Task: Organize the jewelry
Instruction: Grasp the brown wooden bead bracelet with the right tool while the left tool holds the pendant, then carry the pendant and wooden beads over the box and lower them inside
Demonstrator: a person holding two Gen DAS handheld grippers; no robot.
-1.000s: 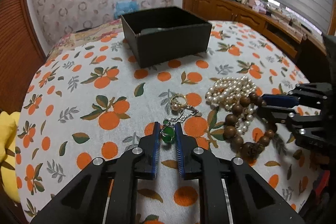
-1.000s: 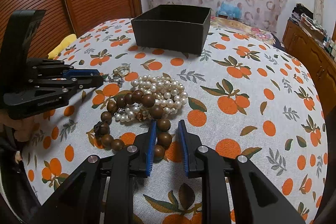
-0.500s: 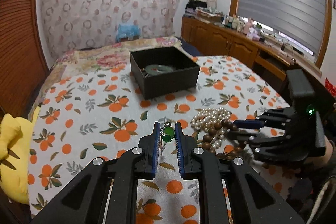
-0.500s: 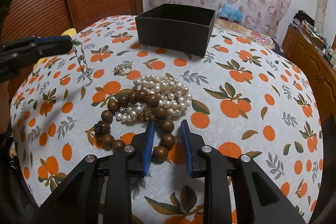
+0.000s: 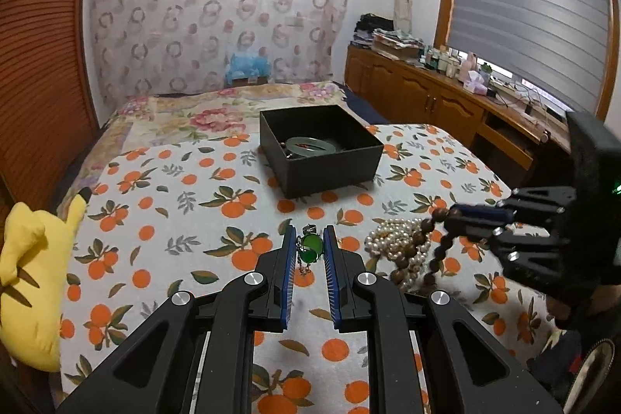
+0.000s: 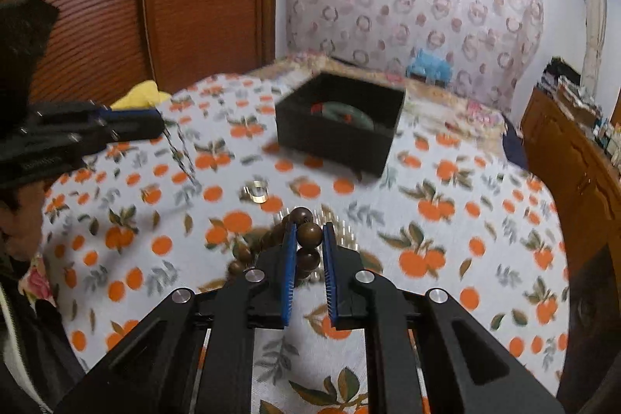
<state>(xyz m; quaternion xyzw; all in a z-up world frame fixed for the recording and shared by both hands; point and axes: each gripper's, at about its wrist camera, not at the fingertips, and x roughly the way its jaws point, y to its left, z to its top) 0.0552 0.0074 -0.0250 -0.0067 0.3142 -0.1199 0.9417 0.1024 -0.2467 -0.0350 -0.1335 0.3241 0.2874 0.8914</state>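
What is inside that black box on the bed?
Inside the black box lies a green bangle, with something reddish beside it. The near wall hides the rest of the floor.

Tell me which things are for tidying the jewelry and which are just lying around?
For the job: green pendant necklace, brown wooden bead string, white pearl strand, small gold ring, black square box.

Just lying about: yellow plush toy, blue toy.
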